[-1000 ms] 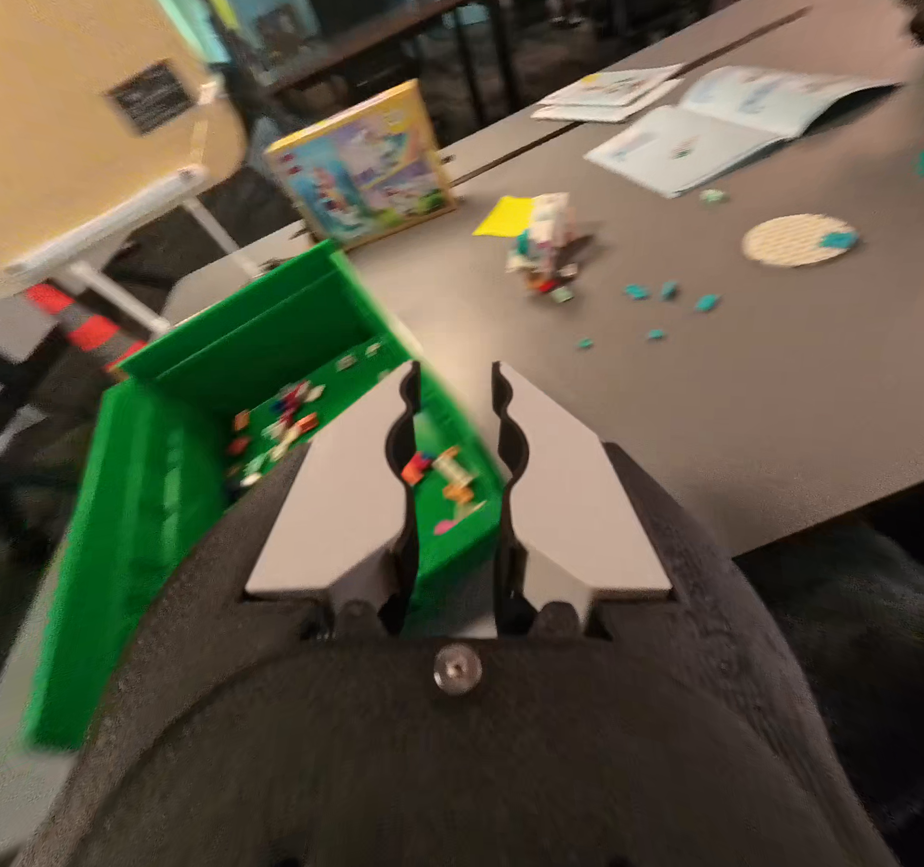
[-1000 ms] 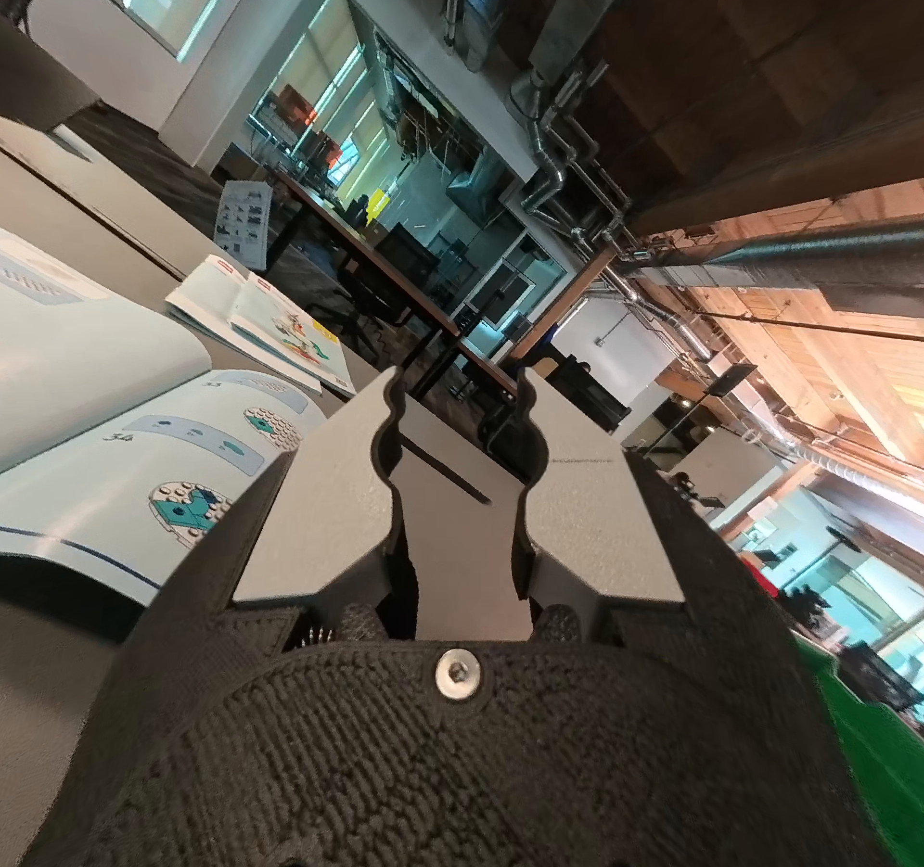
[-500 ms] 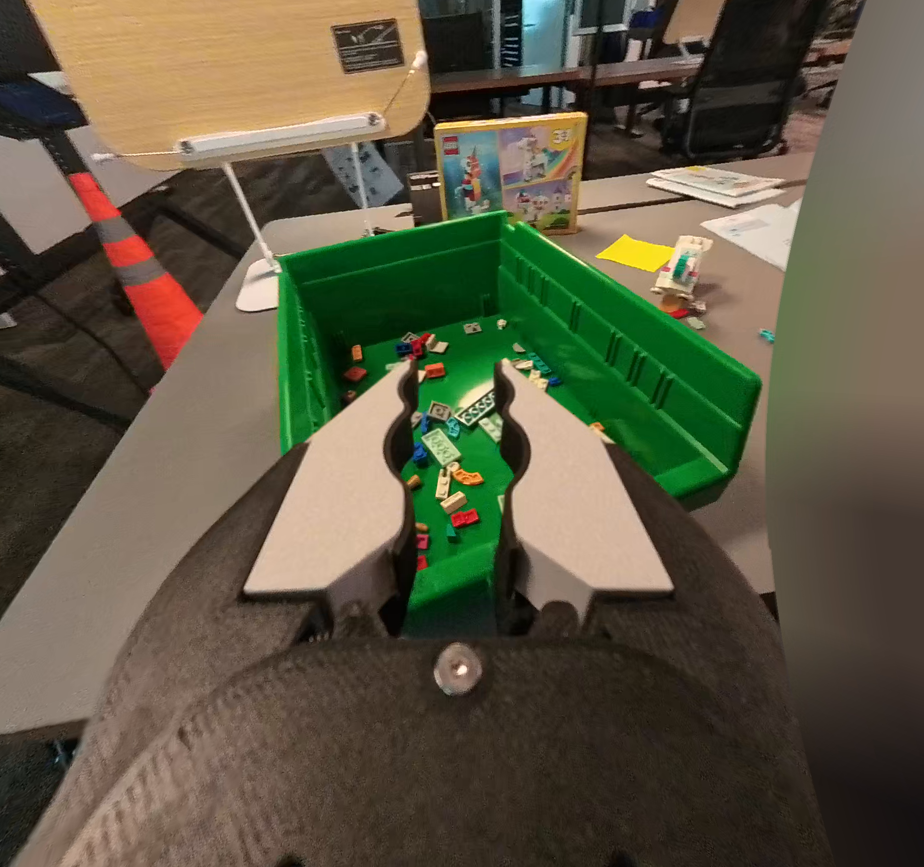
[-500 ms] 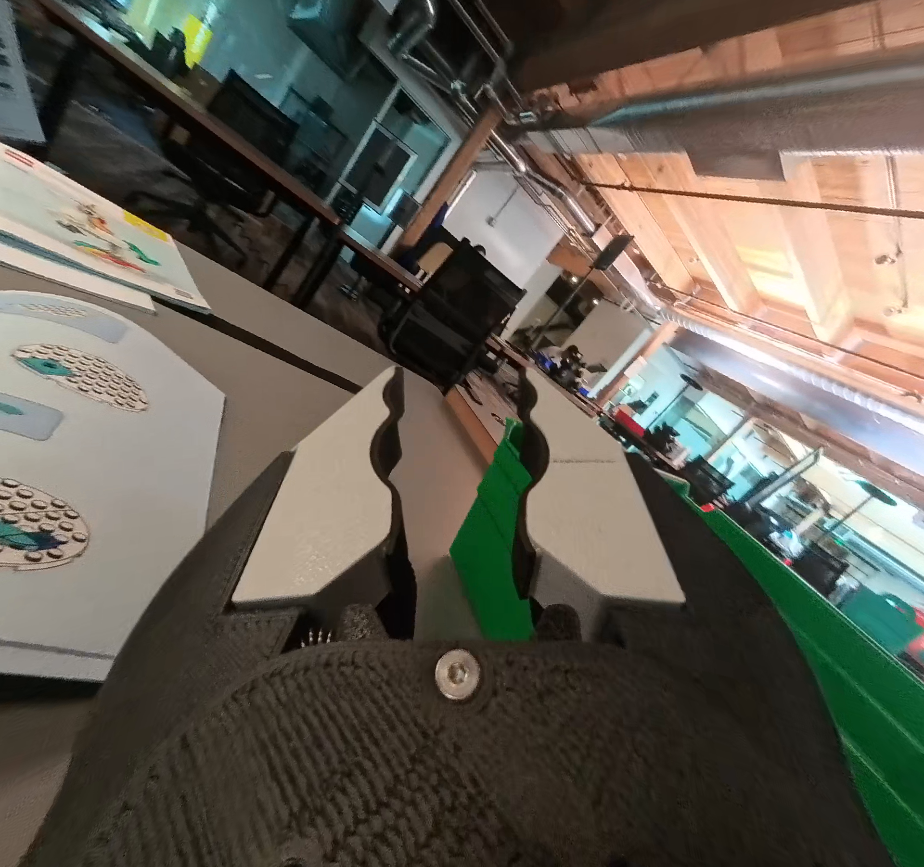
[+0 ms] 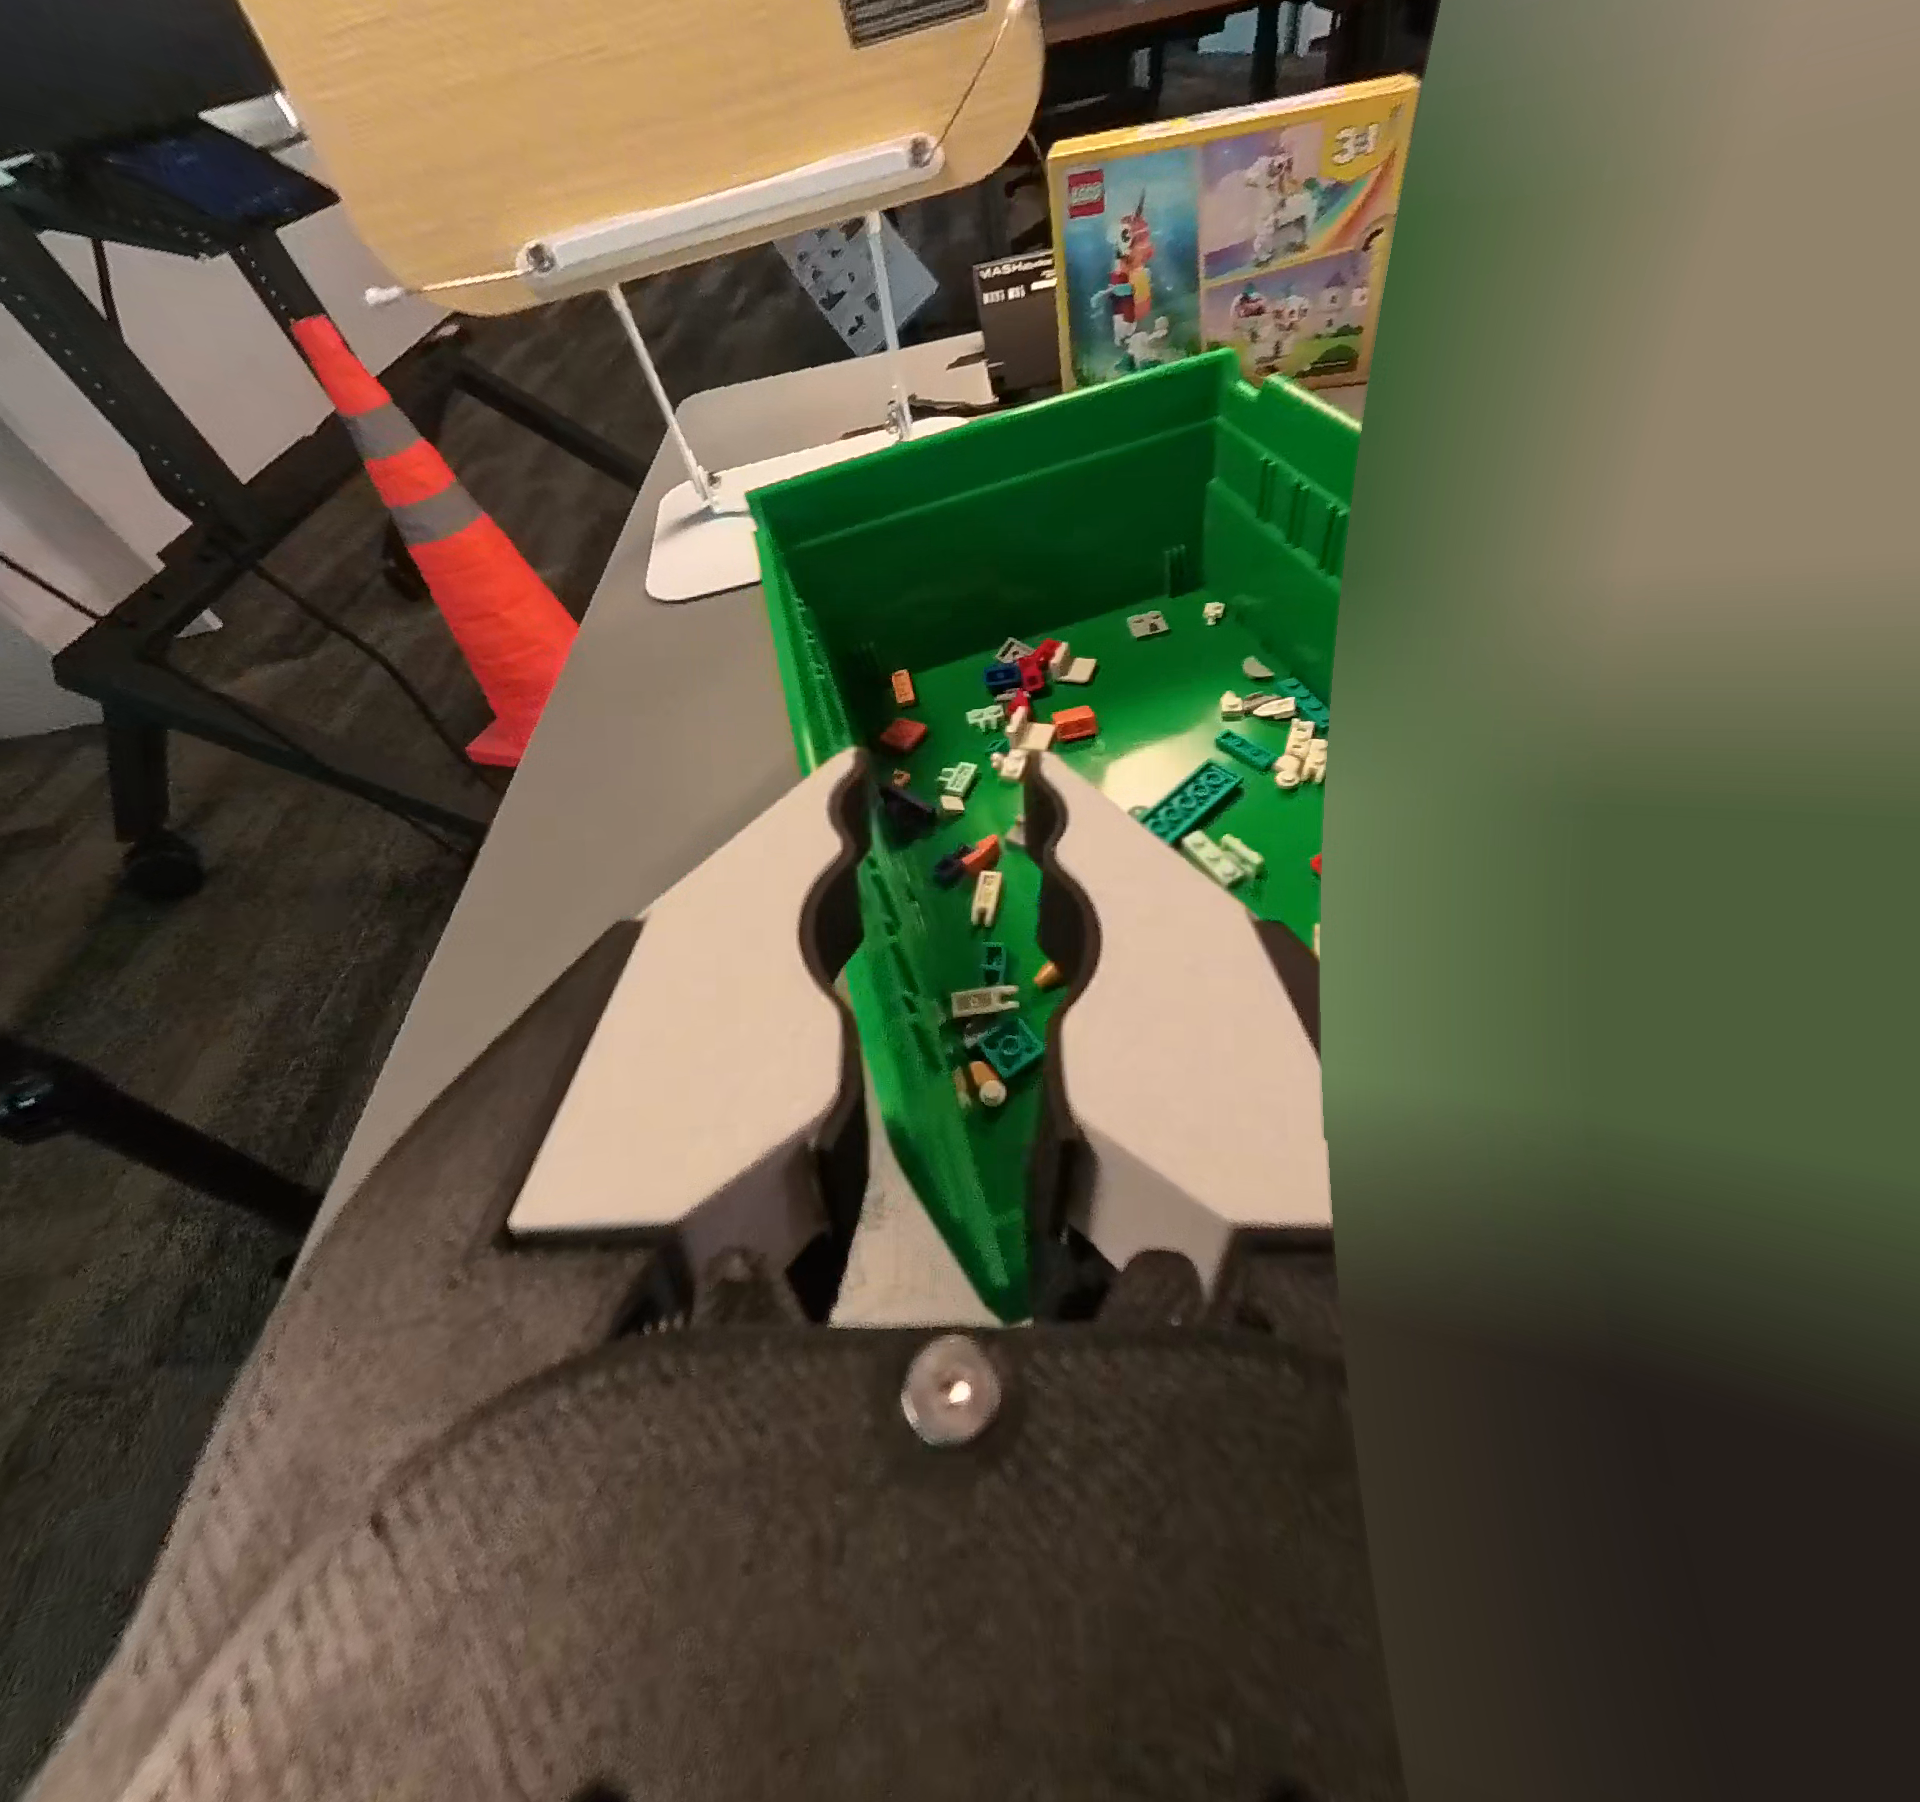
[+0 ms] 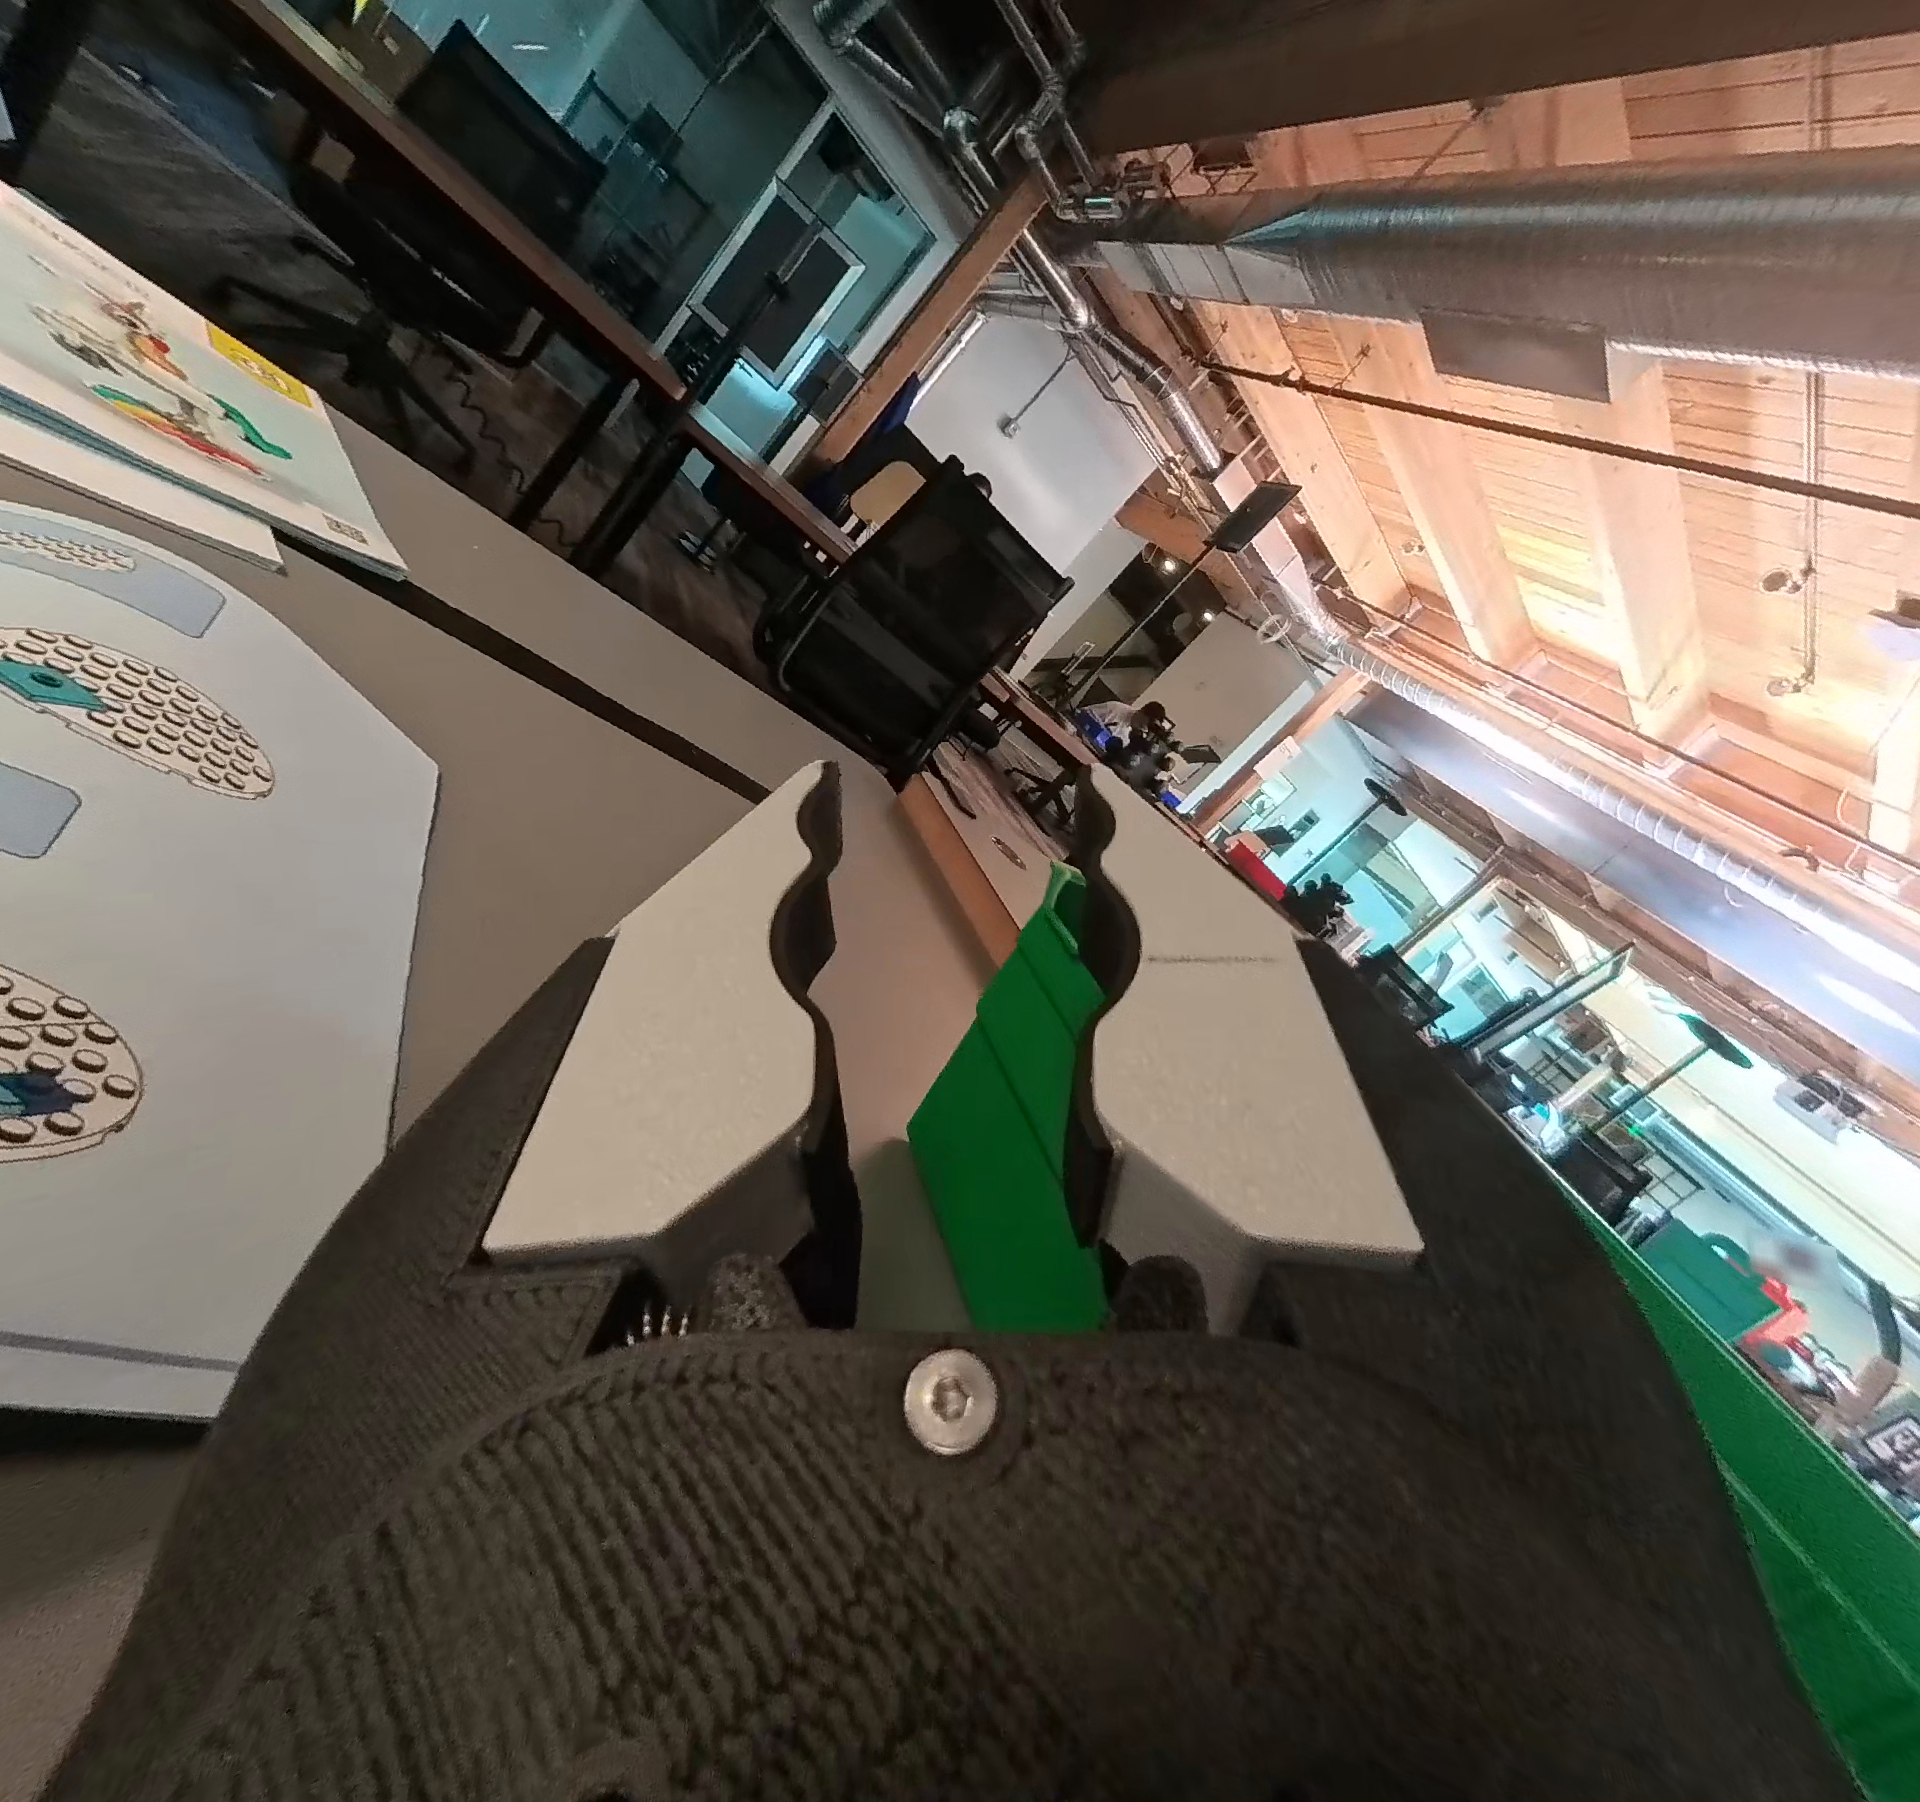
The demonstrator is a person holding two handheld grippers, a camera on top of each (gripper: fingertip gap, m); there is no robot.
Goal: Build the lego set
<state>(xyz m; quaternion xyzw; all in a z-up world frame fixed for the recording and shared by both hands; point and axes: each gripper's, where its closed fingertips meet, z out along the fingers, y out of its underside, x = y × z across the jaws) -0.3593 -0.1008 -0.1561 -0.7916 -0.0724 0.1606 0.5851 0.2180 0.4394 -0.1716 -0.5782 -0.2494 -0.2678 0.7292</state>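
Note:
A green bin [image 5: 997, 495] holds several loose lego pieces [image 5: 1039, 734] in white, teal, red, orange and blue. My left gripper [image 5: 945, 765] is open and empty, just above the bin's near left wall, pointing into the bin. My right gripper [image 6: 958, 776] is open and empty, tilted and low over the grey table [image 6: 582, 776]. It is beside the bin's outer wall [image 6: 1018, 1077]. The open instruction booklet [image 6: 156, 817] lies to its left. A mosaic patch hides the right part of the left wrist view.
The lego set's box [image 5: 1226, 225] stands behind the bin. A wooden board on a white stand [image 5: 644, 90] is at the table's far left corner. An orange cone [image 5: 457, 547] stands on the floor past the table's left edge. A second booklet [image 6: 187, 402] lies farther back. The left gripper's tips are roughly 80 cm from the right gripper's.
The left view has swung left from the table's middle to the bin, then nearer its left wall. The right view has turned so the bin's wall shows between its fingers.

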